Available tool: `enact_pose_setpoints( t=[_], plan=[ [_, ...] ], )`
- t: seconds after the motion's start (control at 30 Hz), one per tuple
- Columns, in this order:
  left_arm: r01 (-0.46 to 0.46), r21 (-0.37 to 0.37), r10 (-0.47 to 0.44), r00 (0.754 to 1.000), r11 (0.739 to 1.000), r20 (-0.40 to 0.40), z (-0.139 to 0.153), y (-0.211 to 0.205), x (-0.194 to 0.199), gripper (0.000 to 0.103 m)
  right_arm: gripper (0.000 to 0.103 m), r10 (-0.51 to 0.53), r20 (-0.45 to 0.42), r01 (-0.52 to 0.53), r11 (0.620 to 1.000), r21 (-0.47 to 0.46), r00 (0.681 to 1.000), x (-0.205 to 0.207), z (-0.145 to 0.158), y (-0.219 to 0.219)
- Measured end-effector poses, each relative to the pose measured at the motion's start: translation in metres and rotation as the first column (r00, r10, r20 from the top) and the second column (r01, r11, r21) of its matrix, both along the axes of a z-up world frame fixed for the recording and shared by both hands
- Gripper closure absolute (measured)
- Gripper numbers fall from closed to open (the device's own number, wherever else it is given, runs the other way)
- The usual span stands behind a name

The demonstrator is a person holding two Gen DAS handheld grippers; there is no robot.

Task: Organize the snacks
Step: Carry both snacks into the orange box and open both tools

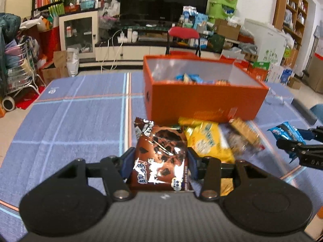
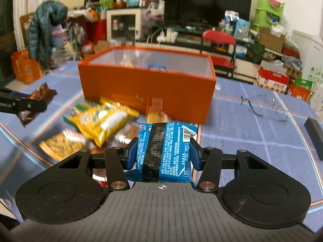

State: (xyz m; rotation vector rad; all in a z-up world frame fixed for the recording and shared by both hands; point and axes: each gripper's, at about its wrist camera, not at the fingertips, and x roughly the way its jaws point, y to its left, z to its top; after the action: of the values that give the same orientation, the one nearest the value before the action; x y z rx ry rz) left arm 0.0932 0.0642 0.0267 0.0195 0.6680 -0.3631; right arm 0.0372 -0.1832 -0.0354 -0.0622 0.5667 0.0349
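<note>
Between the blue pads of the left claw [image 1: 159, 163], a brown cookie packet [image 1: 161, 157] is gripped clear of the bench [image 1: 80, 121]; the carry step is judged under way, and the orange box [image 1: 203, 100] just ahead must next be reached and the packet released over it. In the right wrist view, a blue snack packet [image 2: 165, 151] is clamped by the narrowly set right claw [image 2: 163, 155], yellow packets [image 2: 103, 119] lying ahead to its left.
</note>
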Motion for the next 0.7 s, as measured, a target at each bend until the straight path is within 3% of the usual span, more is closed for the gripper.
enact_pose_setpoints(
  t=[0.13,0.23,0.33,0.43,0.47,0.5,0.53,0.6,0.63,0.7],
  plan=[
    [0.003,-0.031,-0.001,0.998,1.0,0.063,0.028,-0.016,0.014,0.056,0.066,-0.02,0.062,0.019,0.999,0.031,0.998,0.013,0.028,-0.01],
    [0.01,-0.037,-0.007,0.997,0.999,0.075,0.047,-0.034,0.04,0.056,0.066,-0.034,0.088,0.028,0.998,0.064,0.996,0.046,0.049,-0.019],
    [-0.006,-0.046,0.01,0.996,0.999,0.089,0.062,-0.055,0.081,0.056,0.066,-0.032,0.108,0.022,0.995,0.099,0.994,0.089,0.071,-0.02],
    [-0.05,-0.032,0.052,0.995,0.998,0.085,0.066,-0.08,0.135,0.052,0.065,-0.036,0.122,0.029,0.998,0.059,0.992,0.14,0.09,-0.013],
    [-0.067,-0.015,0.068,0.994,0.998,0.085,0.063,-0.085,0.149,0.038,0.064,-0.028,0.091,0.023,0.998,0.056,0.995,0.16,0.091,-0.011],
    [-0.089,0.011,0.088,0.993,0.996,0.08,0.059,-0.088,0.162,0.028,0.057,-0.02,0.054,0.016,0.998,0.066,0.998,0.175,0.09,-0.01],
    [-0.105,0.02,0.103,0.992,0.994,0.073,0.058,-0.088,0.166,0.028,0.051,-0.029,0.029,0.027,0.997,0.079,0.999,0.184,0.091,-0.012],
    [-0.087,-0.003,0.087,0.99,0.996,0.111,0.066,-0.08,0.151,0.024,0.05,-0.05,0.079,0.042,0.995,0.094,0.996,0.17,0.098,-0.016],
    [-0.072,-0.012,0.073,0.987,0.997,0.142,0.069,-0.075,0.139,0.022,0.043,-0.036,0.116,0.024,0.994,0.103,0.993,0.156,0.102,-0.017],
    [-0.074,0.002,0.073,0.981,0.997,0.182,0.073,-0.064,0.111,0.004,0.037,-0.016,0.158,0.002,0.996,0.09,0.987,0.12,0.101,-0.017]
  ],
)
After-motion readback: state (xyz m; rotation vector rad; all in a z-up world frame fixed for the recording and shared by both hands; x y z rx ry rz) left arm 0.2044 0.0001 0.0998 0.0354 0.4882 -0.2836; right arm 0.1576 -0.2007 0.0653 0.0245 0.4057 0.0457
